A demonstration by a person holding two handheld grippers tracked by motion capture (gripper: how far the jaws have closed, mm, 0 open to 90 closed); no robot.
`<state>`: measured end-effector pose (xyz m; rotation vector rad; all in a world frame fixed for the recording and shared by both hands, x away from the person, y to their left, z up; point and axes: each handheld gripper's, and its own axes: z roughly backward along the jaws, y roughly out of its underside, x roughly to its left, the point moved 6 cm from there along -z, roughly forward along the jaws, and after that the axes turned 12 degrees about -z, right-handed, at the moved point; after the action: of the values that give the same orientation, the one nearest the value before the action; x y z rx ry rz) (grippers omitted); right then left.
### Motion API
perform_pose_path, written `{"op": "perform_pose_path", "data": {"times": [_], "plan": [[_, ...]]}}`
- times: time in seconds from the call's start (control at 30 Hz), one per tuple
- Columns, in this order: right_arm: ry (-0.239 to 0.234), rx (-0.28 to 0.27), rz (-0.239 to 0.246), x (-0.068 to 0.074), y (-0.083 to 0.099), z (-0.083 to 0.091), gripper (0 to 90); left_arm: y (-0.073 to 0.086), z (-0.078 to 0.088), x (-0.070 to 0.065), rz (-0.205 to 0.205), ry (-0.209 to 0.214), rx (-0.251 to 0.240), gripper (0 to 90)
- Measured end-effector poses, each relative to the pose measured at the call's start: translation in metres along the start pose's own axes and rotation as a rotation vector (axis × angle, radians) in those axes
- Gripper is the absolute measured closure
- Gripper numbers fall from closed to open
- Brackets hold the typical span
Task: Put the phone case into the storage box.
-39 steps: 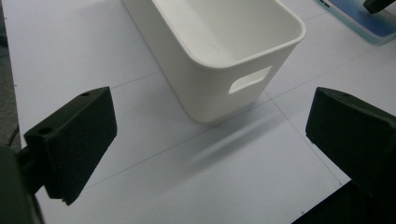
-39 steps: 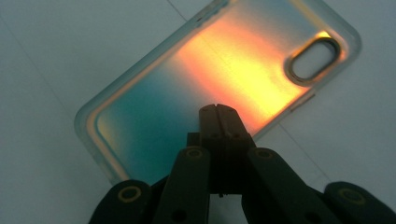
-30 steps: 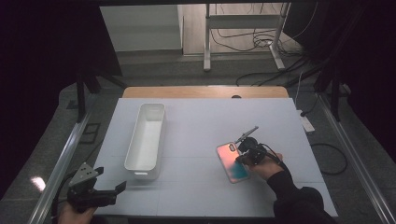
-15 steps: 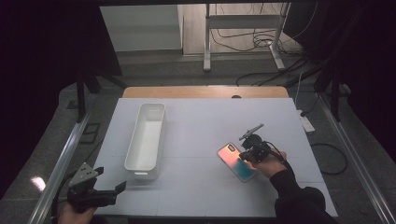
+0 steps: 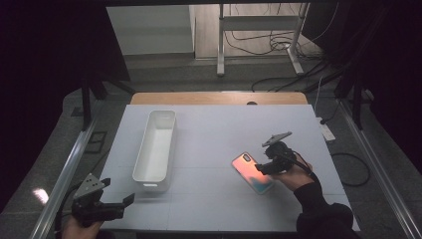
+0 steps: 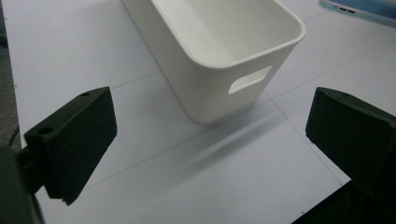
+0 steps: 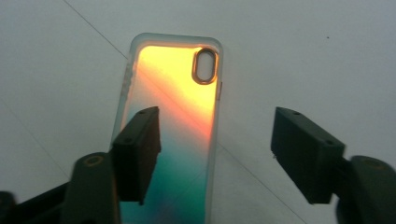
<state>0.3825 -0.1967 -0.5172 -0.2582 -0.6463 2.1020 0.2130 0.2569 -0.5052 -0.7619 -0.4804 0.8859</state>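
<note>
You are spreading the right gripper (image 5: 266, 162) jaws off the phone case (image 5: 251, 172), leaving it released flat on the tabletop (image 5: 214, 139).

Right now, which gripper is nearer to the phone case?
Right. The right gripper hangs directly over the phone case, jaws open. The left gripper sits at the table's near left corner, beyond the white bin.

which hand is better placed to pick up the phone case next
Right. The right gripper hovers over the phone case, jaws just opened with nothing gripped. The left gripper sits beyond the white bin, away from it.
</note>
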Motion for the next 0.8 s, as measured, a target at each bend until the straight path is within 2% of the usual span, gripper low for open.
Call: {"op": "perform_pose_path", "data": {"times": [0.17,0.23,0.37,0.53,0.8], "plan": [[0.004,-0.022,-0.017,-0.004,0.0,0.003,7.4,0.0,0.0,0.0,-0.001,0.0,0.0,2.7],[0.008,-0.025,-0.028,-0.006,0.001,0.005,2.1,0.0,0.0,0.0,-0.001,0.001,0.0,2.8],[-0.01,-0.039,-0.057,-0.008,0.003,0.007,0.0,0.0,0.0,0.0,-0.002,0.001,0.0,2.8],[0.004,-0.053,-0.07,-0.013,0.006,0.007,0.0,0.0,0.0,0.0,-0.003,0.0,0.002,2.8],[0.002,-0.02,-0.092,-0.016,0.012,-0.002,0.0,0.0,0.0,0.0,-0.004,0.001,0.001,2.8]]}}
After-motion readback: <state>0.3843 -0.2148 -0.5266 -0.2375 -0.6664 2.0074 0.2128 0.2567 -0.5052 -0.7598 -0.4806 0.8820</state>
